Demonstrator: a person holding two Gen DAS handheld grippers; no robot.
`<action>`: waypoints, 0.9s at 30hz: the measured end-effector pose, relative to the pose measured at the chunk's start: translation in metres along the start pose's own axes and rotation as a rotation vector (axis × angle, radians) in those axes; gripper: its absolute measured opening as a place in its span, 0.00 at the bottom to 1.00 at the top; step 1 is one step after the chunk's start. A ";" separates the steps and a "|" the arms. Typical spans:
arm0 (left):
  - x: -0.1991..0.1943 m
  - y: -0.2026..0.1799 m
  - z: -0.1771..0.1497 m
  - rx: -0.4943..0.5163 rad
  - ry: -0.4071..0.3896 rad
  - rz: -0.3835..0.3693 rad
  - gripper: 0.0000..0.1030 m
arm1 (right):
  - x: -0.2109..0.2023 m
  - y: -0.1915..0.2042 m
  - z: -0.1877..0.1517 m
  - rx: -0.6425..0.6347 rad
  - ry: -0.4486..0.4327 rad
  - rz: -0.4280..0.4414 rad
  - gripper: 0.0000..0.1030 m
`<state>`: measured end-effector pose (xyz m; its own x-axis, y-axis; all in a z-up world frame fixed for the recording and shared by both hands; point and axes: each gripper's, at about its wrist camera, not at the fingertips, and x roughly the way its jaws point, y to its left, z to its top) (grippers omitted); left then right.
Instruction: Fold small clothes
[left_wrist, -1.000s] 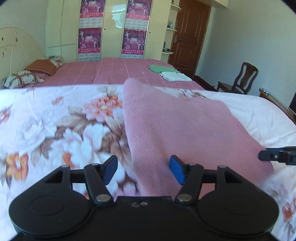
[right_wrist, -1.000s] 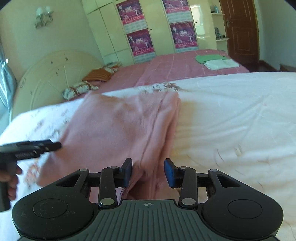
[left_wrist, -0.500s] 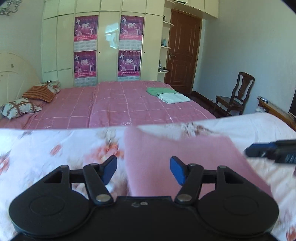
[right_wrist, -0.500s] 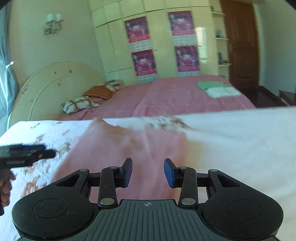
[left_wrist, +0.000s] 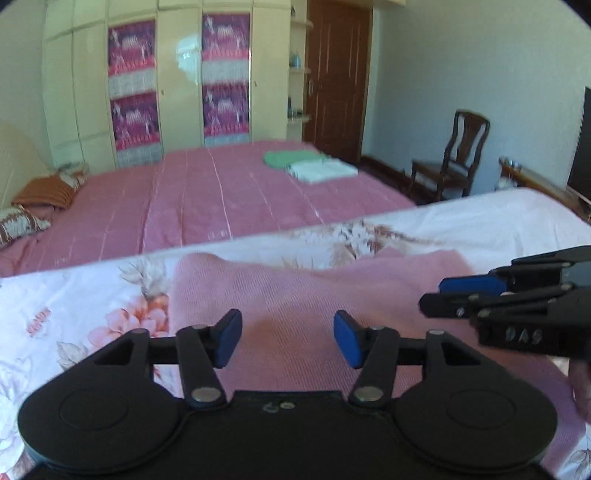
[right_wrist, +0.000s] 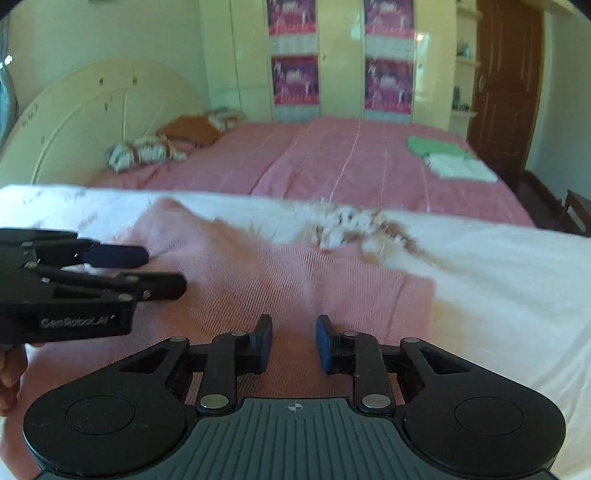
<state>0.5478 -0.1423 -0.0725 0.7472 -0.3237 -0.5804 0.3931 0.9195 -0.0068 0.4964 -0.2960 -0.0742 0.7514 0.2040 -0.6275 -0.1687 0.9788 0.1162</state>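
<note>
A pink ribbed garment lies flat on the floral bedsheet, and it also fills the middle of the right wrist view. My left gripper hovers over its near part, open, with only cloth seen below the gap. My right gripper is also over the near part. Its jaws are closing but still stand apart, and the pads are not pressing on the cloth. Each gripper shows in the other's view, the right gripper at the right and the left gripper at the left, close together above the garment.
Beyond the floral sheet is a second bed with a pink cover. It carries folded green and white clothes and pillows. A wardrobe with posters stands at the back, and a wooden chair and a brown door are at the right.
Both grippers have drawn back along the garment and come closer to each other. Both views now take in more of the room. The right jaws have narrowed.
</note>
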 end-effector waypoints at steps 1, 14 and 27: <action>-0.001 0.003 -0.002 -0.004 -0.007 0.012 0.55 | -0.009 0.000 0.000 -0.002 -0.036 0.003 0.24; 0.034 0.078 0.017 -0.206 0.091 0.057 0.53 | 0.060 0.008 0.049 -0.256 0.025 0.144 0.53; 0.056 0.070 0.008 -0.171 0.122 0.110 0.42 | 0.070 0.002 0.036 -0.216 -0.048 0.097 0.06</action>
<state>0.6217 -0.0974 -0.0988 0.7061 -0.1998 -0.6794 0.2086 0.9755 -0.0702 0.5720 -0.2787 -0.0903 0.7537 0.3024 -0.5836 -0.3703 0.9289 0.0031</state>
